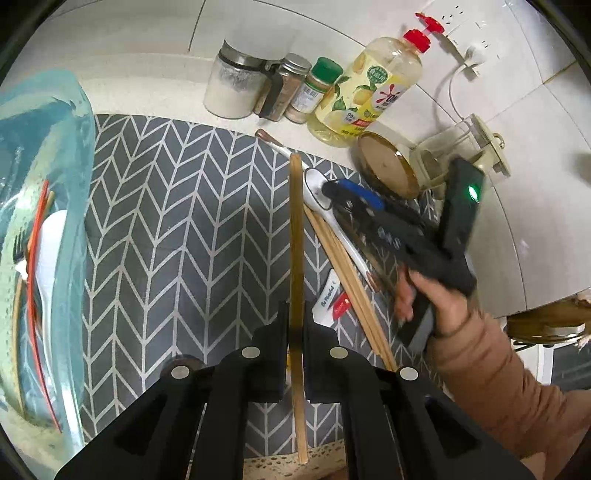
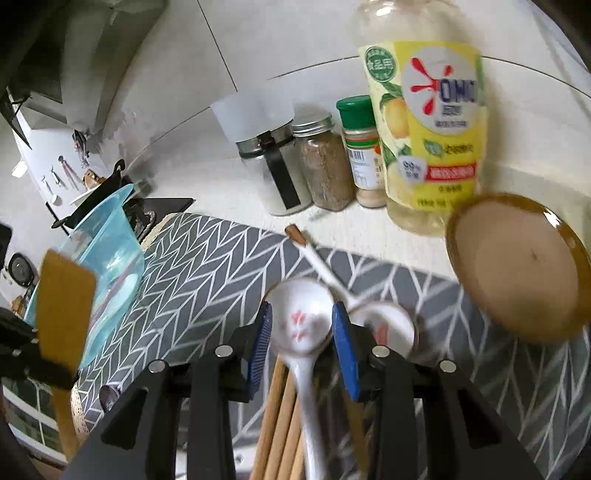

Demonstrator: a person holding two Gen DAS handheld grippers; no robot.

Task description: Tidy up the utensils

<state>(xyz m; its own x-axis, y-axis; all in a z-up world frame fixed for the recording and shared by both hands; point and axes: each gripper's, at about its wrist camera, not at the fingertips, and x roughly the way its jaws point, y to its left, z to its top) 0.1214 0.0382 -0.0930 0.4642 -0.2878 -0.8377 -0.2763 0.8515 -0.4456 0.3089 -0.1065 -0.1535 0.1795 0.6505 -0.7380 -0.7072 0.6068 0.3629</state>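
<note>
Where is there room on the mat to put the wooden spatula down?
The middle of the mat is bare, between the blue tub and the chopsticks. The right side is crowded with spoons, chopsticks and a brown plate.

A grey herringbone mat covers the counter. At 12 o'clock in the left wrist view, against the tiled wall, stand a clamp-lid jar of white powder, a metal-capped spice jar, a green-capped shaker and a yellow soap bottle with a red pump, side by side. At 2 o'clock a wall socket holds a white plug. At 3 o'clock lies a glass jar, a brown lid beside it.
</note>
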